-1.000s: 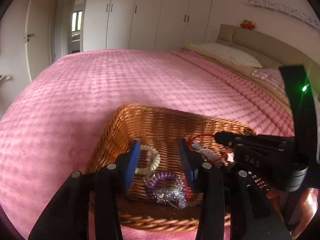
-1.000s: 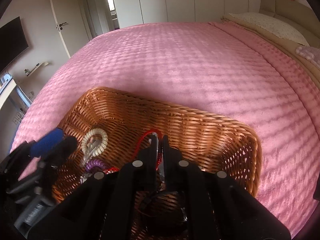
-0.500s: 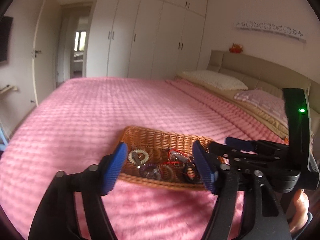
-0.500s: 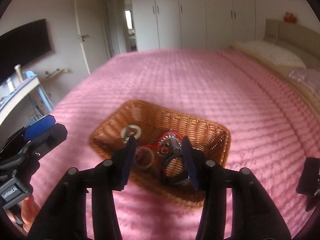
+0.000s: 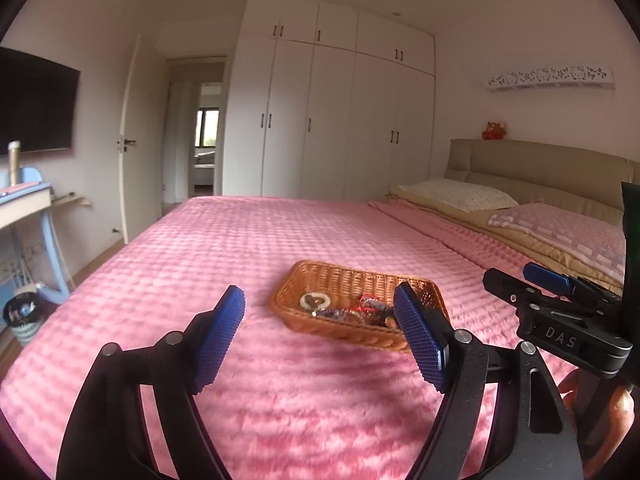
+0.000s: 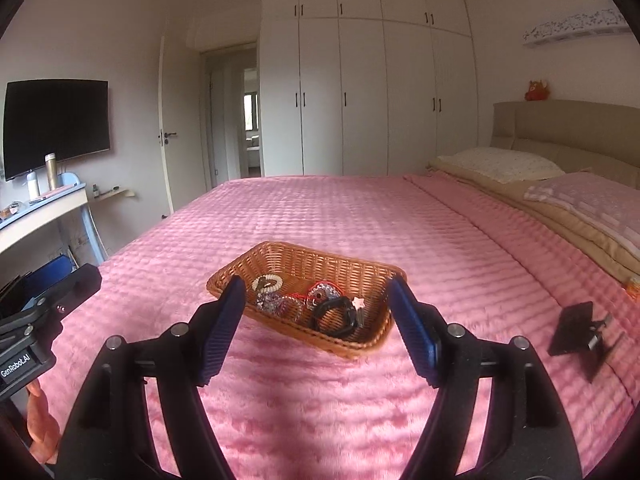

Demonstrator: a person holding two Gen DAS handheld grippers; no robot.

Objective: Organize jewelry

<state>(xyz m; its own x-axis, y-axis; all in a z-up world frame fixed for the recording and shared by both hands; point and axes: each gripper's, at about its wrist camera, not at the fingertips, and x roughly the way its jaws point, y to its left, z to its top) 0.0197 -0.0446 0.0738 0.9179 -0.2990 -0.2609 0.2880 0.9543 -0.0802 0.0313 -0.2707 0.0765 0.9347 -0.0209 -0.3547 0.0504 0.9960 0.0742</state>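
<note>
Jewelry (image 6: 312,300) all inside wicker basket (image 6: 372,272), frame centre, on pink bed (image 6: 360,216). Left hand-held gripper (image 5: 320,340) & right hand-held gripper (image 6: 316,328): jaws wide, opening, empty. Task approx. complete.

The letters "DAS" are printed in pale characters on the black body of the right gripper (image 5: 560,280), which is seen in the left wrist view to the right of the blue-padded fingers (image 5: 420,342) and slightly beyond them. The word "GenRobot.AI" is printed in white on a small dark plate on the body of the left gripper (image 6: 52,280), which is seen in the right wrist view to the left of the fingers (image 6: 222,326) and level with their bases. The plate is tilted, so the word runs upward to the right. No other writing, number or sign can be read in either view.
</note>
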